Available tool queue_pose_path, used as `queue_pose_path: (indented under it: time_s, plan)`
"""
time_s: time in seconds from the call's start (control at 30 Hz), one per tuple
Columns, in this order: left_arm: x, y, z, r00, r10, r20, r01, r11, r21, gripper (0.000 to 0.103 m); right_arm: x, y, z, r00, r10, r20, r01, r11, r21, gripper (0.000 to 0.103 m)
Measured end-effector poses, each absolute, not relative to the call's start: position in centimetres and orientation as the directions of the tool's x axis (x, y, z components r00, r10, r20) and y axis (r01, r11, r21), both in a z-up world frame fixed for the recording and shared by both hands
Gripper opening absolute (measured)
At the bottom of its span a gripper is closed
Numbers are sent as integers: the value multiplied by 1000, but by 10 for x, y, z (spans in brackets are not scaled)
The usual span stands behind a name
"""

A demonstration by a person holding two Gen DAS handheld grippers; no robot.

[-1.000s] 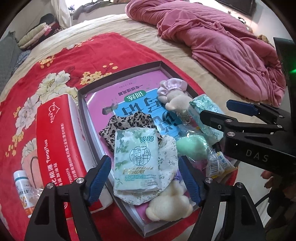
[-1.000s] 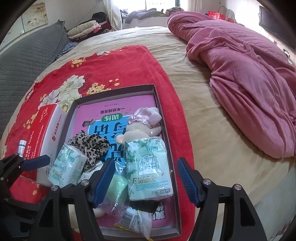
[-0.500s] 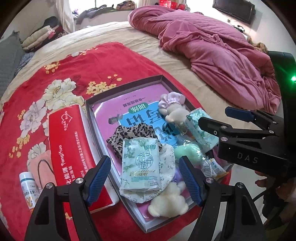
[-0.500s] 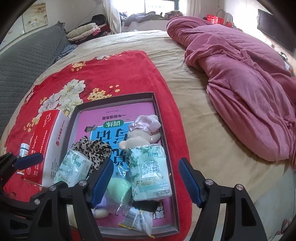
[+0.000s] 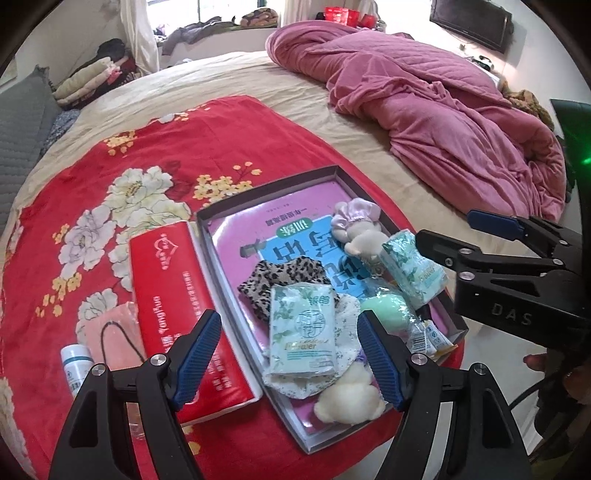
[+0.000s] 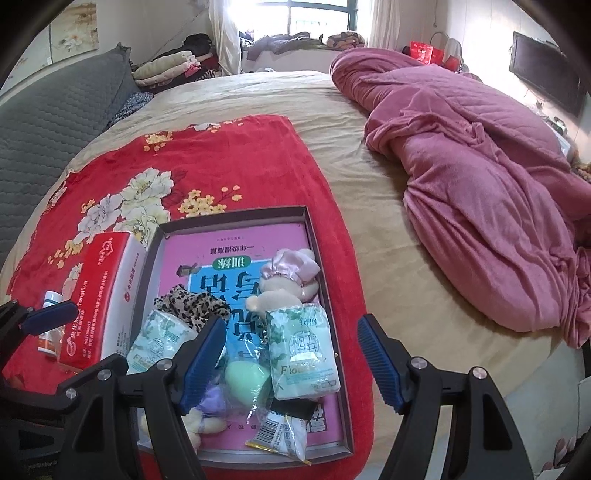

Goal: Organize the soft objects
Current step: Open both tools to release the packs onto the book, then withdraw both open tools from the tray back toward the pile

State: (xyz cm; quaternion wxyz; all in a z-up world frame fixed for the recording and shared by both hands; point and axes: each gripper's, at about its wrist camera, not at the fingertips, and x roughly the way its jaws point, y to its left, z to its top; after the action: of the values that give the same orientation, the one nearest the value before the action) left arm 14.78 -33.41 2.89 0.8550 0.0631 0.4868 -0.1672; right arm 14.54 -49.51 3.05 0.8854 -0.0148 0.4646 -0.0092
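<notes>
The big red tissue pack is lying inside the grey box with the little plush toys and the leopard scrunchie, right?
Not quite. The big red tissue pack lies outside the shallow grey box, beside its left wall on the red flowered blanket. The left wrist view shows it. The plush toys and scrunchie are inside.

Crumpled pink quilt (image 6: 480, 192) heaped across the far side of the beige bed (image 6: 388, 280). Grey quilted headboard (image 6: 48, 125) at left. Folded clothes (image 6: 166, 66) stacked beside a white curtain (image 6: 229, 40) under the bright window (image 6: 317, 14). Dark television (image 6: 543, 74) mounted on the right wall.
</notes>
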Motion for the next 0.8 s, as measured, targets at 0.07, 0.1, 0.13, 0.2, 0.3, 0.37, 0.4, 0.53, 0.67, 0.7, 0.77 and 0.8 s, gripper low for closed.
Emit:
queue_pose_path:
  time_s: [0.07, 0.1, 0.13, 0.2, 0.3, 0.37, 0.4, 0.53, 0.67, 0.7, 0.77, 0.8]
  plan:
    - [147, -331, 32, 475, -223, -851, 345, 937, -53, 77, 143, -493, 36, 577, -31, -816, 4, 999, -35, 73]
    - [146, -329, 35, 480, -217, -850, 341, 939, -47, 77, 142, -491, 39, 582, -31, -812, 4, 999, -36, 73]
    - [145, -327, 37, 482, -216, -849, 340, 939, -46, 77, 140, -489, 42, 585, -32, -811, 5, 999, -36, 73]
    - [143, -324, 41, 490, -215, -845, 338, 940, -43, 77, 137, -486, 48, 591, -33, -806, 2, 999, -40, 73]
    - [139, -318, 48, 496, -219, -840, 338, 940, -45, 77, 132, -481, 57, 602, -36, -798, 4, 999, -41, 73]
    - [136, -313, 52, 503, -217, -836, 339, 940, -40, 77, 128, -477, 64, 612, -37, -790, 6, 999, -42, 73]
    - [135, -310, 55, 506, -215, -835, 338, 940, -37, 77, 125, -475, 68, 617, -40, -786, 8, 999, -44, 73]
    - [128, -295, 64, 521, -210, -827, 332, 943, -31, 77, 114, -465, 84, 638, -45, -769, 16, 999, -45, 74]
    - [121, -274, 72, 534, -207, -820, 319, 947, -31, 77, 104, -448, 96, 653, -37, -756, 8, 999, -43, 74]
    - [119, -266, 73, 535, -206, -819, 316, 948, -33, 77, 102, -443, 99, 659, -31, -751, 3, 999, -39, 74]
    - [116, -252, 75, 539, -199, -818, 303, 952, -32, 77, 98, -432, 103, 665, -19, -746, -6, 999, -31, 74]
    - [114, -241, 75, 541, -195, -818, 295, 955, -33, 77, 95, -425, 105, 670, -11, -742, -13, 1000, -27, 74]
